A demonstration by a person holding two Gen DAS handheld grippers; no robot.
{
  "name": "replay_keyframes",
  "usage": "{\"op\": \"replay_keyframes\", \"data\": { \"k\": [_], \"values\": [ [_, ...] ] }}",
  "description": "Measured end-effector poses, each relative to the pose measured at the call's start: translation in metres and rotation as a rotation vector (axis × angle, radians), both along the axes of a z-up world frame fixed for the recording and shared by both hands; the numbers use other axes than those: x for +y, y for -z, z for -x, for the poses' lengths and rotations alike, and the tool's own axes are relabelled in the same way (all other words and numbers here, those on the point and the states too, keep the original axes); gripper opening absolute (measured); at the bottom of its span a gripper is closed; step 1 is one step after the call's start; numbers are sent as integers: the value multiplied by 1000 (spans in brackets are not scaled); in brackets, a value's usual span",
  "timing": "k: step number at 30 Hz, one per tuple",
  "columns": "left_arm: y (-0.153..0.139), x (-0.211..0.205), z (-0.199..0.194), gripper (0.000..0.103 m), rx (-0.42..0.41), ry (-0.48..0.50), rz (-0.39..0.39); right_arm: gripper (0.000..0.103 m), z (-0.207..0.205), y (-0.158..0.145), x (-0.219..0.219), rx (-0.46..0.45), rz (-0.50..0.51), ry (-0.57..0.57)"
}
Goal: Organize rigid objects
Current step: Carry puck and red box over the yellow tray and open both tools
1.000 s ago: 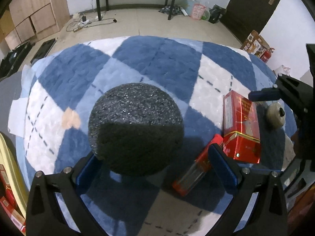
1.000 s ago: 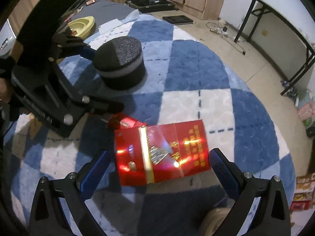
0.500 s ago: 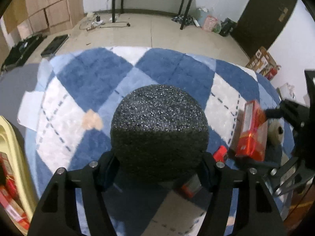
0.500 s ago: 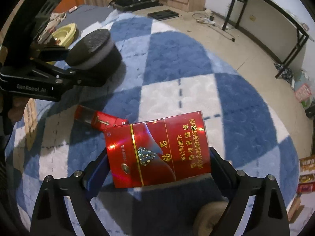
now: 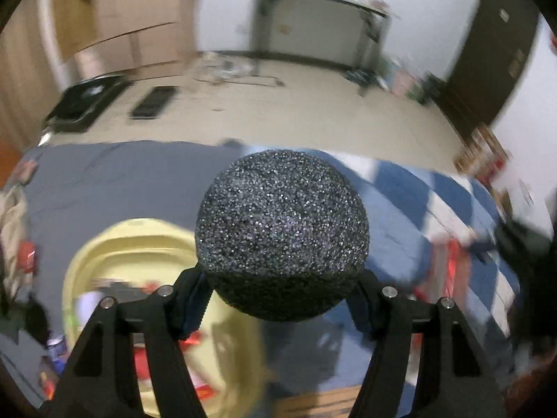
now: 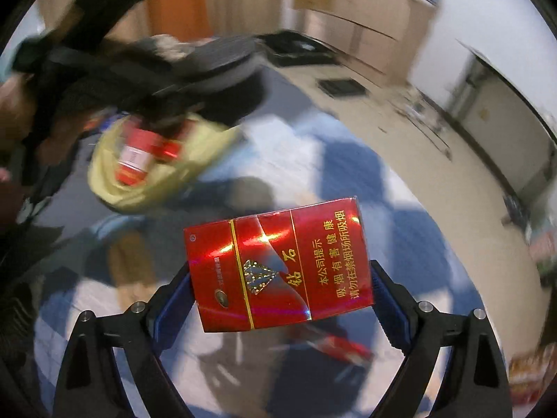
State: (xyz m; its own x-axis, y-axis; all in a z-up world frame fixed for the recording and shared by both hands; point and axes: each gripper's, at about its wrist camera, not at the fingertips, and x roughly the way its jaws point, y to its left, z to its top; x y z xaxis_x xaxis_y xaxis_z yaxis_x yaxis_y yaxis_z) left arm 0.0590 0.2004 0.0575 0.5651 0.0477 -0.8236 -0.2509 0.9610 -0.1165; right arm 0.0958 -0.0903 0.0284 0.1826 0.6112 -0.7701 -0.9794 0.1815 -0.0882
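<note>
Left claw (image 5: 282,299) pinches black foam puck (image 5: 282,237) above what looks like a yellow bin (image 5: 240,358); right claw (image 6: 280,294) pinches red cigarette pack (image 6: 278,268).

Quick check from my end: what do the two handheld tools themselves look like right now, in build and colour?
Both match. The left tool and right tool each have two matte black plastic fingers with triangular cut-outs, silver screw heads along the top, and ribbed dark blue pads on the inner faces. No cables, sleeves or legible markings show.

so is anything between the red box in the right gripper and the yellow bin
Yes: the left gripper, carrying the black foam puck, hangs over the yellow bin, on the red cigarette box's likely path.
</note>
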Motion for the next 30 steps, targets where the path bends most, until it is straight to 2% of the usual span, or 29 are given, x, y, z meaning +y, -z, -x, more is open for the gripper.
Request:
{"op": "replay_keyframes", "data": {
  "k": [3, 7, 10, 13, 15, 18, 21, 23, 25, 26, 30],
  "values": [
    [7, 54, 8, 68, 113, -32, -38, 93, 46, -13, 44, 4, -17, -112],
    [11, 103, 35, 68, 156, -72, -130, 93, 96, -15, 98, -19, -2, -224],
    [27, 127, 60, 68, 193, -101, -118, 93, 115, -8, 132, 4, -7, -258],
    [47, 143, 84, 68, 221, -124, -87, 93, 117, 15, 159, 9, 12, -230],
    [56, 146, 95, 68, 235, -98, -51, 93, 112, 30, 169, 10, 30, -192],
    [63, 135, 114, 68, 217, -40, -46, 93, 109, 49, 175, 58, 16, -144],
    [66, 123, 126, 68, 183, -8, -12, 93, 113, 63, 185, 27, 36, -133],
    [74, 115, 132, 68, 196, 13, -32, 93, 116, 69, 191, -7, 50, -128],
    [81, 110, 136, 68, 199, 34, 2, 93, 116, 75, 196, -23, 50, -113],
    [87, 108, 137, 68, 217, 51, 28, 93, 116, 78, 201, -14, 47, -101],
    [100, 103, 138, 68, 231, 75, 27, 93, 112, 82, 201, 17, 27, -70]
  ]
}}
